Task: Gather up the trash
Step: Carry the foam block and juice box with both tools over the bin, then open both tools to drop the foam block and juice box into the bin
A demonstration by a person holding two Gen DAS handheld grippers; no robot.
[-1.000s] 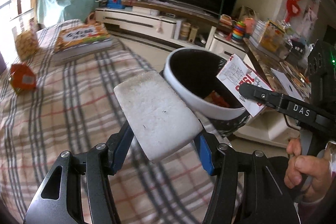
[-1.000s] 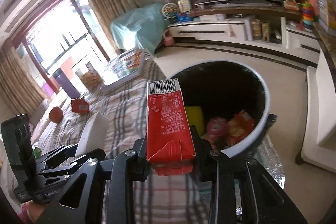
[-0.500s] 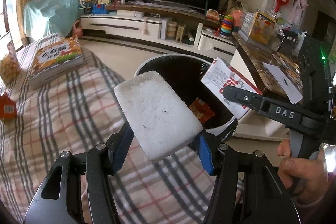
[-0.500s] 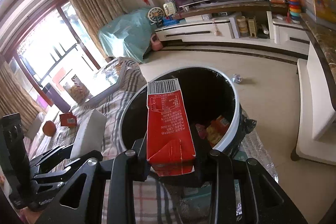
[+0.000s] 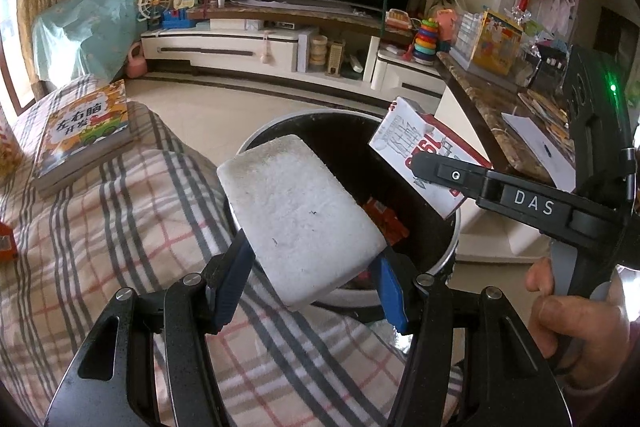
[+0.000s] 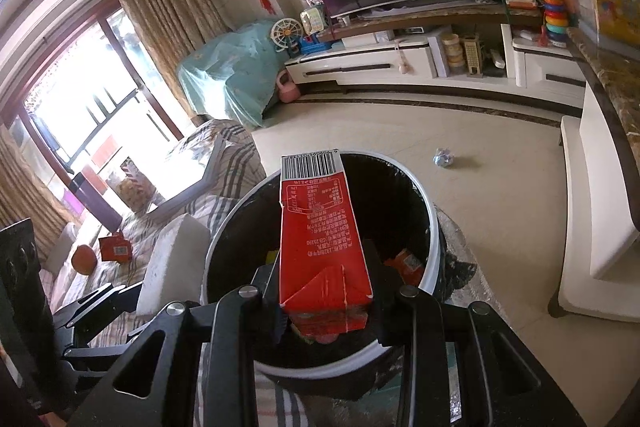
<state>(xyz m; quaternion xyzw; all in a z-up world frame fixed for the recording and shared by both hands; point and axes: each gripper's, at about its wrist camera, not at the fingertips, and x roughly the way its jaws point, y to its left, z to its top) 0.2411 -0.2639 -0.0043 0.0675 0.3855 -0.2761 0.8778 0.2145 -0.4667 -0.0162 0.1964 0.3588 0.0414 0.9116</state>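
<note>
My left gripper [image 5: 308, 287] is shut on a white foam block [image 5: 300, 223] and holds it over the near rim of the round trash bin [image 5: 450, 259]. My right gripper [image 6: 326, 301] is shut on a red carton [image 6: 320, 235] and holds it above the bin's black-lined opening [image 6: 434, 239]. The right gripper and carton [image 5: 424, 163] also show in the left wrist view, over the bin's right side. The foam block [image 6: 172, 263] also shows left of the bin in the right wrist view. Red wrappers [image 6: 406, 265] lie inside the bin.
A plaid-covered couch [image 5: 100, 227] lies left of the bin, with a picture book [image 5: 84, 131], red packets [image 6: 116, 247] and an orange fruit [image 6: 84, 259] on it. A crumpled wrapper [image 6: 444, 158] lies on the floor beyond the bin. A TV stand [image 5: 260, 47] stands behind, a counter [image 5: 504, 115] at right.
Both grippers moved forward towards the bin with their loads. The carton now hangs over the opening and the foam block over the near rim.
</note>
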